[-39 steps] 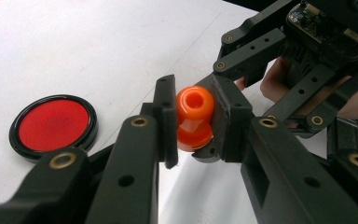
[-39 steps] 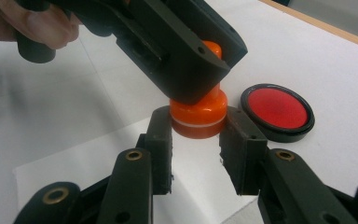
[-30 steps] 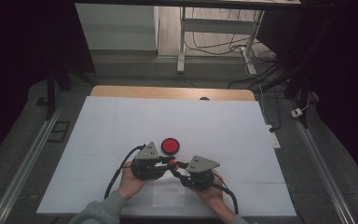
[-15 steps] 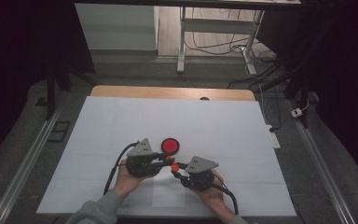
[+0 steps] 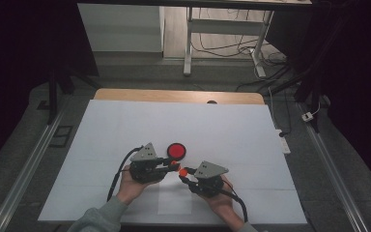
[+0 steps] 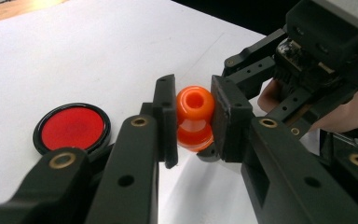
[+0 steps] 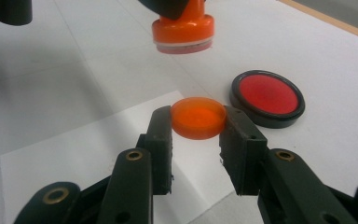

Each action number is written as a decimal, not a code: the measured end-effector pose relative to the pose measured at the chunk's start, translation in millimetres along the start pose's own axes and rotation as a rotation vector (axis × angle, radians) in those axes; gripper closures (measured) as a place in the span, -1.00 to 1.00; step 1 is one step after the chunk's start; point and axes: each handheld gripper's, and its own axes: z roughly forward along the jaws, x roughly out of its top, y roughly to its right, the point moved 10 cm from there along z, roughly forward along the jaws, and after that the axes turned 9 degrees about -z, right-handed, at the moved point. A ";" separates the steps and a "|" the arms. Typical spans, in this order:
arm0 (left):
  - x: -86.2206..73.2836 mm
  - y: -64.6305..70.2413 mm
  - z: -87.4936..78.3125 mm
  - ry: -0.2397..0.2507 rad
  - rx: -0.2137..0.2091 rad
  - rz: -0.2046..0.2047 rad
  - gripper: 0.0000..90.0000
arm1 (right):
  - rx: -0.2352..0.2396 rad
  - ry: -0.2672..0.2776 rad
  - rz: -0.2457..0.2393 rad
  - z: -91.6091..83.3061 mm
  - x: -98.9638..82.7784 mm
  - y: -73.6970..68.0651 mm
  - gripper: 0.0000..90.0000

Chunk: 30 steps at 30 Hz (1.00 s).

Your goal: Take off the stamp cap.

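A: What did the high view show?

B: A white, smooth sheet covered the table (image 5: 125, 121), with a wooden edge at 12 o'clock. Two hands came in from 6 o'clock. The left gripper (image 5: 170, 164) and right gripper (image 5: 183, 175) met nose to nose near the middle, each with a grey three-cornered plate on top. A round red ink pad (image 5: 176, 151) in a black rim lay at about 1 o'clock from the left gripper, just beside it. A paler sheet of paper (image 5: 174, 200) lay flat between the hands.

A: And the left gripper view?

B: Its black, hard-looking jaws were pinching an orange stamp (image 6: 195, 116), glossy plastic, rounded like a knob with a hole in its end and a narrower waist. The ink pad (image 6: 72, 127) sat at 9 o'clock from it, flat on the white surface. The right gripper's linked black body and a hand showed at 2 o'clock.

A: The right gripper view?

B: Its jaws were clamped on a shallow orange cap (image 7: 198, 116), round, translucent, like a small dish. At 12 o'clock the stamp (image 7: 182, 29) hung above the table, its broad round base with a pale face pointing down, apart from the cap. The ink pad (image 7: 266, 98) lay at 2 o'clock from the cap, near it. The paper (image 7: 74, 154), creased at one corner, lay under the jaws.
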 end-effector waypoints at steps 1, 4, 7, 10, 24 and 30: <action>-0.2 -0.2 -0.2 -0.001 0.001 -0.001 0.62 | -0.002 0.007 0.007 -0.5 0.4 0.4 0.43; -0.6 -1.4 -0.7 -0.001 0.004 -0.005 0.62 | -0.011 0.010 0.010 -2.9 0.1 2.9 0.43; -1.3 -3.4 -1.1 -0.004 0.006 -0.008 0.62 | -0.015 0.011 0.007 -4.3 -0.5 4.9 0.43; -1.9 -4.5 -1.9 -0.006 0.007 -0.014 0.62 | -0.022 0.010 0.008 -5.9 -1.2 6.2 0.43; -1.3 -8.6 -7.0 0.000 0.014 -0.023 0.62 | -0.049 0.011 0.012 -15.2 -5.8 14.9 0.43; -1.5 -9.4 -7.9 -0.002 0.015 -0.024 0.62 | -0.063 0.008 0.014 -19.9 -9.9 19.1 0.43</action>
